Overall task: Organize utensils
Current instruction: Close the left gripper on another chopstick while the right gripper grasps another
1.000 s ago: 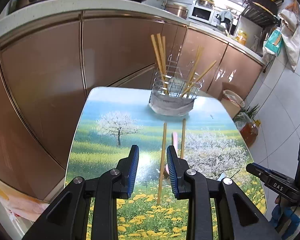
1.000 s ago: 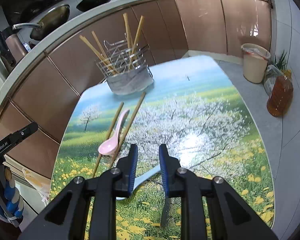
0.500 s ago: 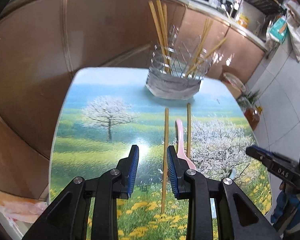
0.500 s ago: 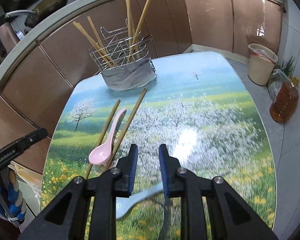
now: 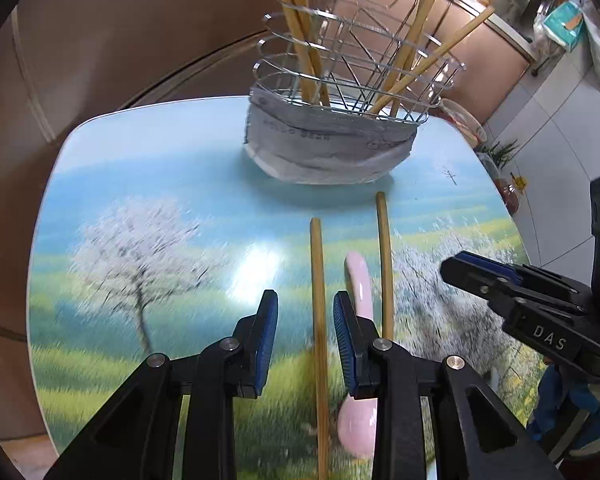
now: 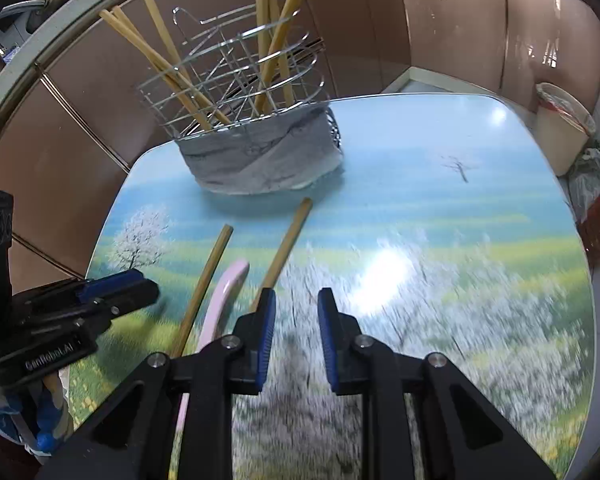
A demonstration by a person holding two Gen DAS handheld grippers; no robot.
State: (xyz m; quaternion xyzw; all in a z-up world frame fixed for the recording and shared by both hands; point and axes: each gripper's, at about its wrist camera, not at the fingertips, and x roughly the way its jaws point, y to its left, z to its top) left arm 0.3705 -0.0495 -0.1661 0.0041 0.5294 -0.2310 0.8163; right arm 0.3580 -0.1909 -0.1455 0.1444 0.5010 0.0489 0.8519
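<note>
Two wooden chopsticks (image 5: 318,280) (image 5: 384,248) and a pink spoon (image 5: 358,284) lie side by side on the landscape-print table (image 5: 140,184), in front of a wire utensil basket (image 5: 340,80) wrapped in grey cloth and holding several chopsticks. My left gripper (image 5: 305,304) hovers low over them, open by a narrow gap, with the left chopstick showing through the gap below. My right gripper (image 6: 296,304) is open too, with only bare table between its fingers. It sits just right of the right-hand chopstick (image 6: 288,240) and the pink spoon (image 6: 228,284). Each gripper shows in the other's view (image 5: 480,276) (image 6: 120,284).
Brown cabinet fronts (image 6: 440,20) curve behind the table. A beige waste bin (image 6: 564,128) and a bagged bottle (image 6: 596,208) stand on the tiled floor to the right. The table's right half (image 6: 480,240) carries nothing.
Both grippers have moved forward and down towards the basket, which now looms larger. The light blue spoon seen under the right gripper earlier is out of sight. Jaw gaps are unchanged.
</note>
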